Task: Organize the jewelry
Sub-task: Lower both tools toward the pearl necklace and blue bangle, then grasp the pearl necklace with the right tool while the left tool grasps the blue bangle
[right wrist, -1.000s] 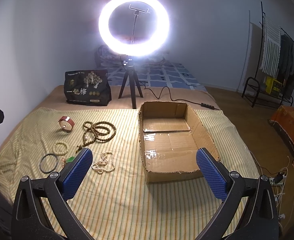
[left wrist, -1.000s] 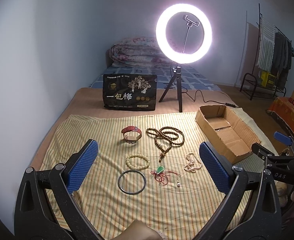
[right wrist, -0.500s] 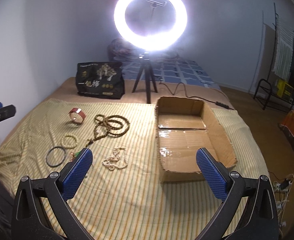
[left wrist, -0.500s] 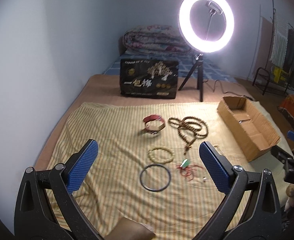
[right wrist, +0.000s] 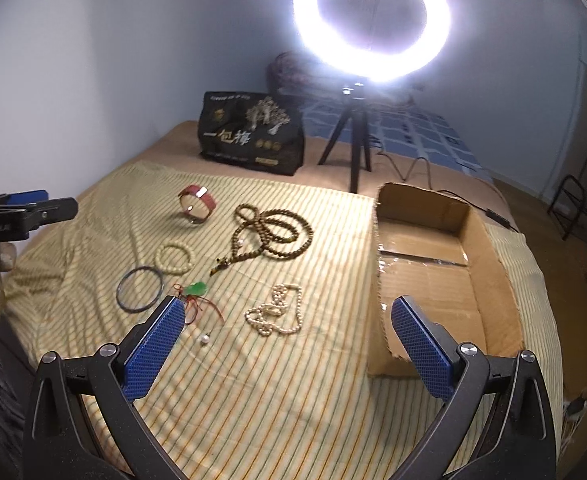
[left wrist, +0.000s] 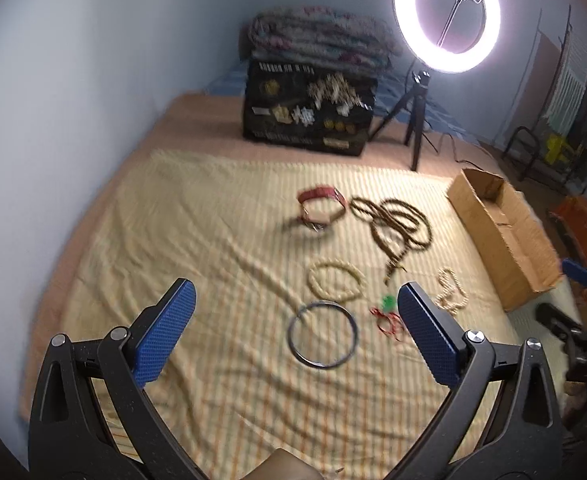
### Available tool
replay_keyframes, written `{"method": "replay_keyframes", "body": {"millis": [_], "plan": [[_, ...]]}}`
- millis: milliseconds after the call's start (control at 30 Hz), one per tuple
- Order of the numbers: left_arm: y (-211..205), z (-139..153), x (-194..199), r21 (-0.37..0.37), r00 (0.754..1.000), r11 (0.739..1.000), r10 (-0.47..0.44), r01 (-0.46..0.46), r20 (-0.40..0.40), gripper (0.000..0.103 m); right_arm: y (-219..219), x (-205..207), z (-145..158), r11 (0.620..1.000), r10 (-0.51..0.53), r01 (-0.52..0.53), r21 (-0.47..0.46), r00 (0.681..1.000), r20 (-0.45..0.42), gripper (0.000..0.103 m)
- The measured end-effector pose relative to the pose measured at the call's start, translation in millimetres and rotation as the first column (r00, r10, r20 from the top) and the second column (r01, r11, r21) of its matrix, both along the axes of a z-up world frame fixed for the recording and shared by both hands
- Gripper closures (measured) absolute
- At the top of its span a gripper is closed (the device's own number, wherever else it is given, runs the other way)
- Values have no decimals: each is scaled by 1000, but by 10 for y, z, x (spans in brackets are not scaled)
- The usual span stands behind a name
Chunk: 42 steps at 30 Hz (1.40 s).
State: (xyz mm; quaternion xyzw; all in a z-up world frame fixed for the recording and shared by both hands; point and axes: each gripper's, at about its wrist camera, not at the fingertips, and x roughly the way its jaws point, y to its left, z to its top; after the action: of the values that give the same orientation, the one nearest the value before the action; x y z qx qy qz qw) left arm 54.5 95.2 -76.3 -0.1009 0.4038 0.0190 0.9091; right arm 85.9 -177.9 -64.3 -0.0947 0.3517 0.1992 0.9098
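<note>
Left wrist: dark bangle (left wrist: 322, 335) between spread left gripper (left wrist: 293, 336) fingers, untouched.

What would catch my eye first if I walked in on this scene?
Probably the glowing ring light on its tripod at the far end of the bed. Next, the jewelry spread on the striped cloth: brown prayer beads, a pearl necklace, a dark bangle. To their right sits an open cardboard box.

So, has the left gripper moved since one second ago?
Yes. The left gripper has come forward and leftward: the dark bangle lies nearer between its fingers, and the cardboard box sits farther right.
</note>
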Motion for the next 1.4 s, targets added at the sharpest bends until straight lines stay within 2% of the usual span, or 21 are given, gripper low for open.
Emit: {"method": "replay_keyframes", "body": {"millis": [233, 367, 467, 567, 633, 700, 800, 1167, 1400], "plan": [[-4, -283, -2, -107, 995, 993, -50, 41, -89, 0, 159, 305, -242, 995, 95, -95, 9, 988, -124, 1], [-131, -441, 24, -66, 988, 995, -79, 71, -130, 0, 274, 415, -386, 986, 162, -165, -2, 970, -183, 4], [-197, -564, 62, -54, 982, 994, -105, 97, -159, 0, 262, 483, -473, 986, 150, -161, -35, 967, -207, 6], [-245, -636, 116, -57, 977, 992, -120, 112, -174, 0, 248, 554, -562, 987, 152, -160, -7, 953, -261, 17], [-268, -668, 149, -67, 976, 991, -123, 112, -180, 0, 264, 602, -612, 988, 150, -157, 0, 945, -291, 19], [-285, -699, 170, -64, 975, 991, -125, 115, -185, 0, 290, 652, -667, 989, 135, -146, -15, 944, -301, 22], [-314, -747, 200, -58, 973, 992, -125, 116, -195, 0, 342, 730, -756, 990, 119, -138, -36, 938, -325, 31], [-482, -967, 365, 14, 965, 992, -122, 129, -230, 0, 447, 874, -974, 989, 47, -92, -114, 936, -349, 31], [-472, -1082, 440, 90, 964, 992, -64, 90, -256, 0, 404, 925, -1024, 991, 17, -63, -117, 933, -360, 31]]}}
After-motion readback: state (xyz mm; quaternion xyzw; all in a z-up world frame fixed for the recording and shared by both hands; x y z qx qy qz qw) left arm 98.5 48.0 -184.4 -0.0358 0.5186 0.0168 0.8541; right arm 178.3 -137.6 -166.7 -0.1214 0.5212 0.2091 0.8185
